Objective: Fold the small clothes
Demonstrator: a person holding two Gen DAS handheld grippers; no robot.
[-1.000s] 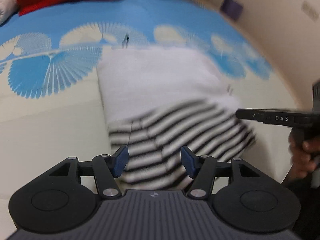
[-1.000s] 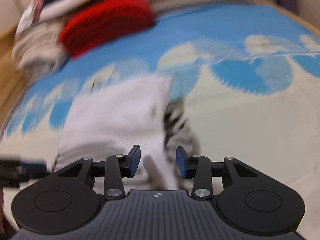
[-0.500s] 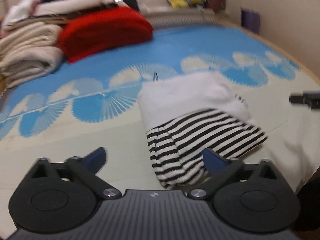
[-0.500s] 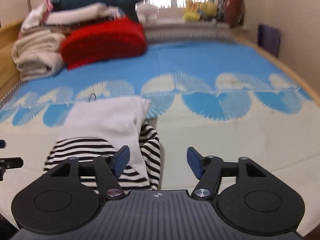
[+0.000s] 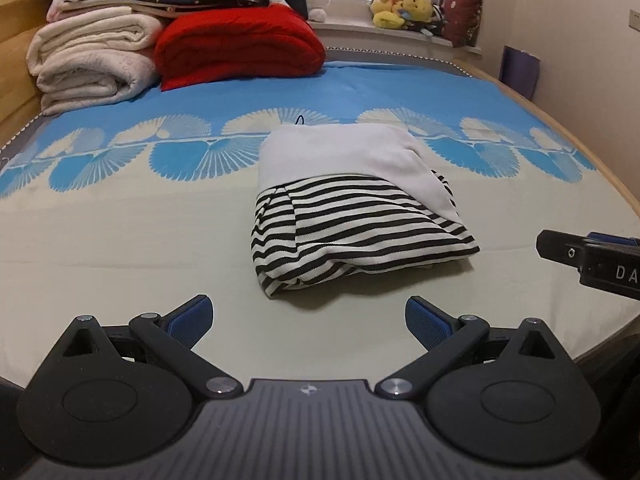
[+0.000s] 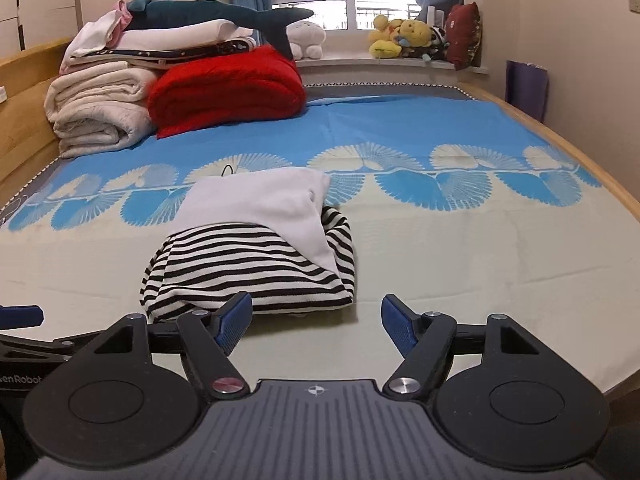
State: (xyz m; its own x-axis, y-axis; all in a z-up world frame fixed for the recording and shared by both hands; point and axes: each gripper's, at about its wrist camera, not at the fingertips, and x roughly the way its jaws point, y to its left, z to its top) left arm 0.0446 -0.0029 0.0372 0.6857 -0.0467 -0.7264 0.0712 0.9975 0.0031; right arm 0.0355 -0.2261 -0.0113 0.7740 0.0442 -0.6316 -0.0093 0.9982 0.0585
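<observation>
A folded garment (image 5: 352, 204), white on its far half and black-and-white striped on its near half, lies in a compact bundle on the bed (image 5: 120, 240), on the cream part of the sheet just short of the band of blue fan shapes. In the right wrist view the same garment (image 6: 256, 248) sits left of centre, with a white flap draped over the striped layers and the striped edge nearest the camera. The left gripper (image 5: 308, 318) hangs above the sheet just in front of the bundle, its blue-padded fingers (image 5: 192, 316) spread wide and holding nothing, clear of the cloth. The right gripper (image 6: 316, 326) is likewise empty, its fingers (image 6: 236, 320) parted; the left one overlaps the garment's near edge in the picture, though whether it touches the fabric I cannot tell. Each gripper shows at the edge of the other's view: the right one at the right side of the left wrist view, the left one at the lower left of the right wrist view. At the head of the bed lies a red blanket (image 5: 240, 44) beside a stack of cream blankets (image 5: 92, 60), with a plush shark (image 6: 216, 16) on top. Yellow soft toys (image 6: 400, 36) sit on the windowsill.
</observation>
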